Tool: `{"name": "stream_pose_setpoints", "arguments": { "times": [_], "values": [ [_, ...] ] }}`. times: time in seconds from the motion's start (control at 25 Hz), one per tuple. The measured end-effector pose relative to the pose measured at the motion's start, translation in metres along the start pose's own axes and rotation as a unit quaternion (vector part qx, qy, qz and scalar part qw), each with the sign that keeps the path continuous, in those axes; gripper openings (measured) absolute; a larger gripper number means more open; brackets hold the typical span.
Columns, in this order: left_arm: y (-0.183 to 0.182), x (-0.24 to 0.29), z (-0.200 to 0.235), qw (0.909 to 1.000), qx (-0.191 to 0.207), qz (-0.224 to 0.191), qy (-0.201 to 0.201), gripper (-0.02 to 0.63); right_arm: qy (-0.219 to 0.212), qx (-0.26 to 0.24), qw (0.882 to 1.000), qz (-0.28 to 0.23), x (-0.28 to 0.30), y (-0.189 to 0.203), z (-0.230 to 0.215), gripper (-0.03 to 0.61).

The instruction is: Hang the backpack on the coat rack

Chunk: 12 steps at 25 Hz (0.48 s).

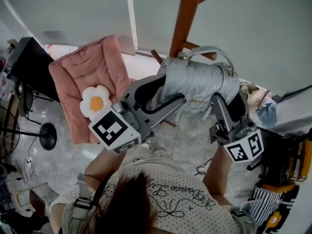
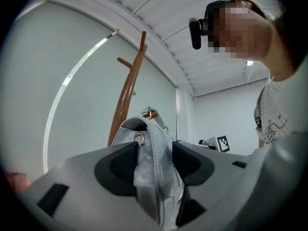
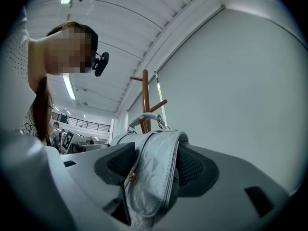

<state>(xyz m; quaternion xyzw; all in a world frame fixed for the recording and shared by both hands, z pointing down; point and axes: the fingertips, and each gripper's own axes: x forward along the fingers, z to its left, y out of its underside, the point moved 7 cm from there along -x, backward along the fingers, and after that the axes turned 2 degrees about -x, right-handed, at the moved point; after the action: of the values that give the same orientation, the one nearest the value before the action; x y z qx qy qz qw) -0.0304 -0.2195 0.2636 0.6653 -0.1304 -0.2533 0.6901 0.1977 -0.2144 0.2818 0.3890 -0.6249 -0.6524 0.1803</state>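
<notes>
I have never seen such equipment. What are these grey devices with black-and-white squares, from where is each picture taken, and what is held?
No robot is here: a person holds a two-jaw hand tool, a gripper, in each hand; the marked cubes belong to them. The head view is from a camera on the person's head, looking down; the two gripper views are from cameras riding on the grippers, looking along their jaws. The left gripper and the right gripper each clamp one side of a silver backpack, held up before a wooden coat rack. Its top handle is near a peg; whether it hangs there I cannot tell. Left in the head view is a pink cushion with an egg-shaped plush.
</notes>
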Motion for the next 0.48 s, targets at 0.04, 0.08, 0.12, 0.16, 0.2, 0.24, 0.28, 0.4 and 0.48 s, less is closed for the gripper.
{"name": "stream_pose_setpoints", "arguments": {
  "times": [0.04, 0.08, 0.12, 0.16, 0.2, 0.24, 0.28, 0.4, 0.48],
  "values": [
    [0.001, -0.001, 0.000, 1.0000, 0.000, 0.001, 0.000, 0.212, -0.002, 0.003, 1.000, 0.000, 0.000, 0.001, -0.001, 0.270],
    [0.001, -0.001, 0.000, 1.0000, 0.000, 0.001, 0.000, 0.210, -0.004, 0.007, 1.000, 0.001, 0.001, 0.002, -0.002, 0.272],
    [0.002, -0.003, 0.000, 1.0000, -0.002, 0.002, 0.000, 0.205, -0.005, 0.009, 1.000, 0.002, 0.002, 0.003, -0.002, 0.272],
    [0.002, -0.004, 0.002, 1.0000, -0.003, 0.003, -0.001, 0.204, -0.006, 0.011, 1.000, 0.004, 0.003, 0.004, -0.002, 0.272],
    [0.002, -0.006, 0.004, 1.0000, -0.003, 0.004, -0.003, 0.204, -0.006, 0.012, 1.000, 0.007, 0.006, 0.005, -0.001, 0.272],
    [0.002, -0.007, 0.006, 1.0000, -0.003, 0.006, -0.006, 0.204, -0.005, 0.012, 1.000, 0.009, 0.008, 0.006, 0.000, 0.273],
    [0.002, -0.008, 0.007, 0.9999, -0.002, 0.008, -0.008, 0.202, -0.005, 0.013, 1.000, 0.011, 0.010, 0.008, 0.001, 0.273],
    [0.004, -0.008, 0.006, 0.9998, 0.001, 0.012, -0.016, 0.199, -0.007, 0.013, 1.000, 0.015, 0.011, 0.009, 0.000, 0.273],
    [0.006, -0.008, 0.005, 0.9997, -0.001, 0.012, -0.021, 0.199, -0.007, 0.013, 1.000, 0.018, 0.011, 0.010, -0.002, 0.275]
  ]
}}
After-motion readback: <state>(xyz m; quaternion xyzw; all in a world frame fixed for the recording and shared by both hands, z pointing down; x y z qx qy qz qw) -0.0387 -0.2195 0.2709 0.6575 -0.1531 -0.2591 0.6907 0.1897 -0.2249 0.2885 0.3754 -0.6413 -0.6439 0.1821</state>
